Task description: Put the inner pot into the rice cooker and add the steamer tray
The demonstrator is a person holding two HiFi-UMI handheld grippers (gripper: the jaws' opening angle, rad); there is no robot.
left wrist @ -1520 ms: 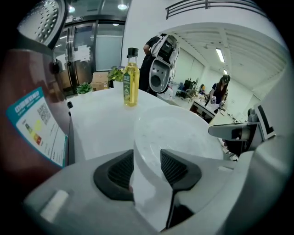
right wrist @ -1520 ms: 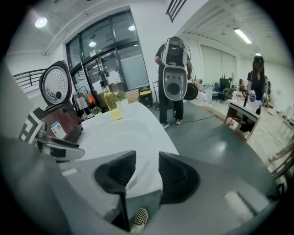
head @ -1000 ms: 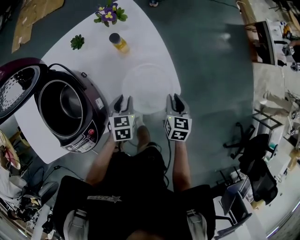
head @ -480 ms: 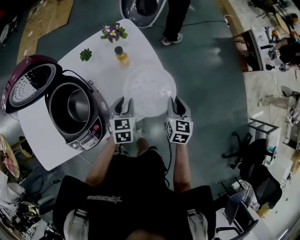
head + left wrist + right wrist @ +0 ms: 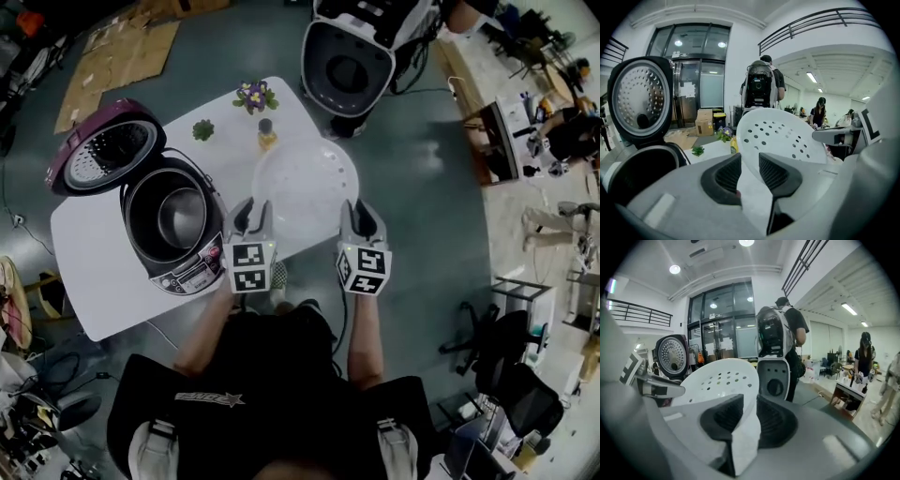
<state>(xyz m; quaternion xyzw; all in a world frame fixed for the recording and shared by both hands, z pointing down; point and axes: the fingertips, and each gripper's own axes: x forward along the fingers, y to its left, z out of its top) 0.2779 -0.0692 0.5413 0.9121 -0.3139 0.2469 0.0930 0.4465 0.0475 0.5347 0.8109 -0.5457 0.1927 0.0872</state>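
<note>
The white perforated steamer tray (image 5: 306, 183) hangs in the air above the white table (image 5: 103, 272), held at both sides. My left gripper (image 5: 251, 214) is shut on the tray's left rim (image 5: 752, 187), and my right gripper (image 5: 361, 216) is shut on its right rim (image 5: 743, 437). The tray's holed dish (image 5: 780, 136) tilts up ahead of the left jaws, and the same dish (image 5: 719, 380) shows beyond the right jaws. The purple rice cooker (image 5: 173, 234) stands open to the left, its lid (image 5: 103, 155) thrown back. The inner pot (image 5: 169, 216) sits inside it.
A small yellow bottle (image 5: 267, 134), a flower pot (image 5: 251, 96) and a little green plant (image 5: 203, 129) stand at the table's far end. A robot base (image 5: 352, 56) and a person stand beyond the table. Chairs and desks lie to the right.
Both grippers have lifted the steamer tray up off the table. The table and cooker now look smaller and further below.
</note>
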